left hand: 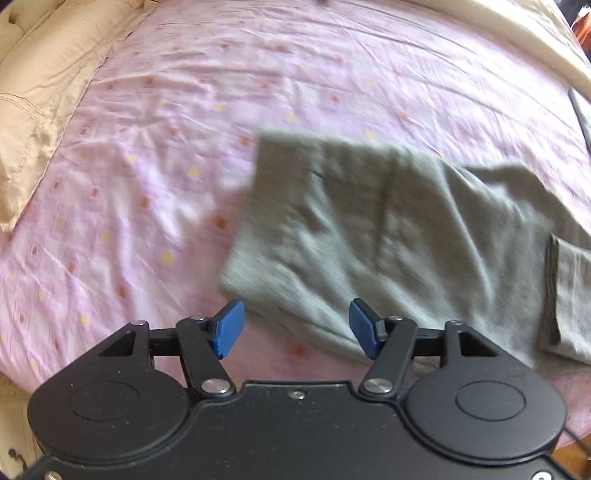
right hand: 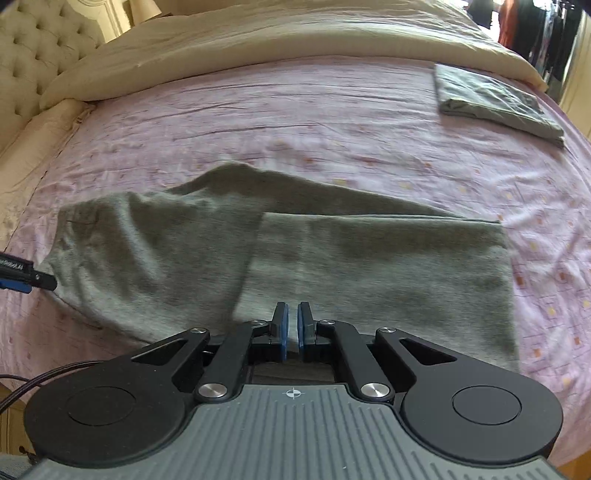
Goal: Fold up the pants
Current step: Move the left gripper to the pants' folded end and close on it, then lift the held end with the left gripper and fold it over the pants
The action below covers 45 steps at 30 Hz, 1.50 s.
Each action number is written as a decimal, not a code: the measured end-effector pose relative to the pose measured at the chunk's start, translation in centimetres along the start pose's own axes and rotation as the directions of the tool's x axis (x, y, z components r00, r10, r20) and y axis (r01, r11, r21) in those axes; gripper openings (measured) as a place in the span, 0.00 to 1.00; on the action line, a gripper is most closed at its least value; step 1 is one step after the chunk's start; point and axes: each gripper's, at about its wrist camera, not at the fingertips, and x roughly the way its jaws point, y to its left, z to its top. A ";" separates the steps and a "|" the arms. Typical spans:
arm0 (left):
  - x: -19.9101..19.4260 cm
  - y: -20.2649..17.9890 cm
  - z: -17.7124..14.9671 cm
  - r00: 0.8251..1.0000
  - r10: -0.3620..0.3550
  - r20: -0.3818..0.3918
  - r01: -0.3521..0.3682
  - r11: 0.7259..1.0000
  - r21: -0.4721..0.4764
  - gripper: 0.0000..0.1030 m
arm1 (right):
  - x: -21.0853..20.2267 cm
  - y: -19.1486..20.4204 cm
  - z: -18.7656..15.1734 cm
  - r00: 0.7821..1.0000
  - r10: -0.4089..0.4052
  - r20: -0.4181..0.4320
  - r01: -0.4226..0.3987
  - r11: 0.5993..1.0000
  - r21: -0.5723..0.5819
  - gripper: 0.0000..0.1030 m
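Grey pants (left hand: 369, 229) lie on the pink bedsheet (left hand: 166, 147), partly folded, with one end laid back over the middle (right hand: 369, 266). My left gripper (left hand: 295, 328) is open and empty, just above the pants' near left edge. It also shows at the left edge of the right wrist view (right hand: 26, 278), beside the pants' left end. My right gripper (right hand: 292, 328) has its blue pads nearly together with a thin gap, holding nothing, over the near edge of the folded-over part.
A folded grey garment (right hand: 495, 103) lies at the far right of the bed. Beige pillows (left hand: 40, 92) and a beige duvet (right hand: 258, 37) border the sheet. A tufted headboard (right hand: 37, 55) stands at the left. Clothes hang at the far right (right hand: 546, 33).
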 end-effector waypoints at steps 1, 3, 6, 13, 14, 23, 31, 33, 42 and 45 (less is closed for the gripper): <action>0.3 0.8 0.6 1.000 -0.008 0.003 0.008 1.000 -0.003 0.64 | 0.1 1.3 0.2 1.000 0.005 -0.002 -0.005 1.000 -0.001 0.06; 1.0 2.2 1.6 1.000 -0.028 0.008 0.028 1.000 -0.008 0.68 | 0.2 3.6 0.4 1.000 0.014 -0.006 -0.014 1.000 0.002 0.06; 2.9 3.6 2.6 0.996 -0.078 -0.038 0.077 0.997 -0.008 0.78 | 0.3 6.1 0.6 1.000 0.025 -0.007 -0.025 1.000 0.011 0.06; 7.2 3.2 1.9 0.963 -0.215 -0.164 0.226 0.973 0.052 0.98 | 0.4 9.3 0.3 1.000 -0.006 -0.030 0.007 0.999 0.041 0.06; 7.3 2.8 1.7 0.967 -0.205 -0.154 0.218 0.973 0.073 0.99 | 0.3 9.3 0.2 0.999 -0.012 -0.034 0.014 0.999 0.048 0.06; 6.7 1.1 2.7 0.971 -0.202 -0.124 0.213 0.974 0.082 0.59 | 1.3 8.4 -0.3 0.997 -0.030 -0.064 0.042 0.980 0.194 0.06; 1.3 -0.2 3.4 0.972 -0.234 -0.027 0.235 0.959 0.159 0.37 | 6.2 4.6 3.7 0.994 -0.098 -0.043 0.106 0.957 0.270 0.06; 0.2 -0.5 3.4 0.970 -0.242 -0.015 0.241 0.956 0.165 0.36 | 7.8 3.9 5.3 0.992 -0.121 -0.038 0.127 0.961 0.248 0.06; -1.7 -1.1 3.2 0.969 -0.246 0.022 0.238 0.955 0.174 0.36 | 12.8 2.5 7.6 0.986 -0.117 -0.118 0.139 0.970 0.198 0.05; -2.1 -1.2 3.2 0.967 -0.253 0.033 0.244 0.954 0.172 0.36 | 11.8 3.2 4.9 0.982 -0.100 -0.163 0.129 0.975 0.183 0.05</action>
